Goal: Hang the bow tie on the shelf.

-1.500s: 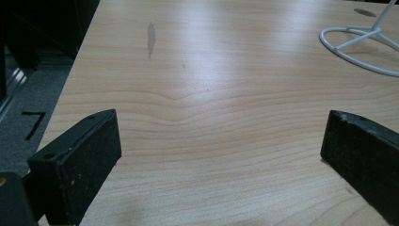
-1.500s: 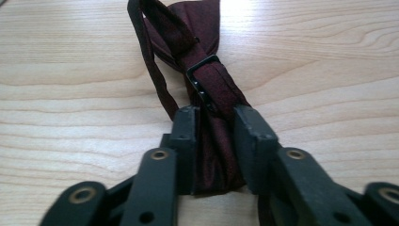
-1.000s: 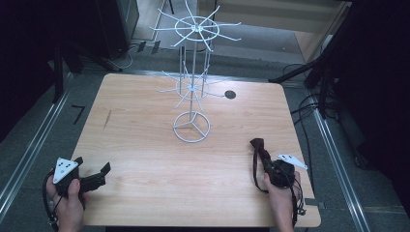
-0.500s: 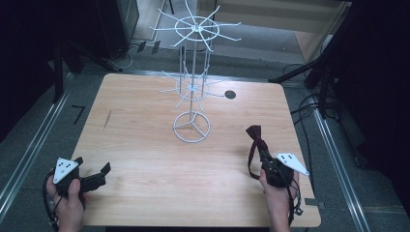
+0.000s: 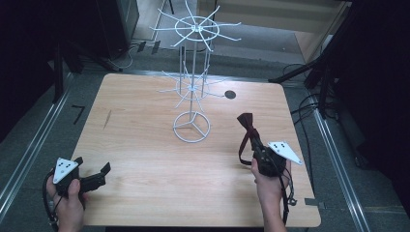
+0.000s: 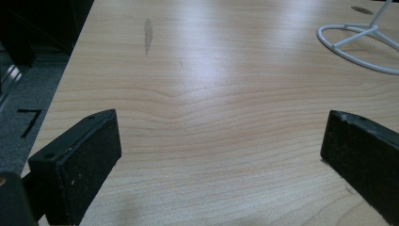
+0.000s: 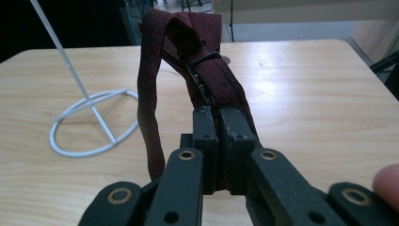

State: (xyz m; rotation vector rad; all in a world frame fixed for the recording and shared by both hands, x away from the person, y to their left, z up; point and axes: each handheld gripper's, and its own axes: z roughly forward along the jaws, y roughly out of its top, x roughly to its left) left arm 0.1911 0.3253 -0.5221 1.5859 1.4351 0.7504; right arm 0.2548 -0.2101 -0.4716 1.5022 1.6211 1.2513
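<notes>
A dark red bow tie [image 5: 247, 124] with its strap hangs lifted off the wooden table [image 5: 145, 145]; my right gripper [image 5: 257, 147] is shut on its band, right of the white wire rack [image 5: 192, 82]. In the right gripper view the bow tie [image 7: 188, 52] rises above the closed jaws of my right gripper [image 7: 219, 117], and a loop of strap droops on the left. My left gripper [image 5: 92, 175] rests low at the table's front left corner, open, with nothing between its pads [image 6: 89, 155].
The rack's ring base [image 5: 192, 126] stands mid-table, with hooked arms at two tiers above. A small dark round hole [image 5: 230, 94] lies at the back right. Cables and black stands surround the table on the floor.
My right gripper has lifted the bow tie and carried it forward and slightly left, toward the rack. The left gripper has stayed put.
</notes>
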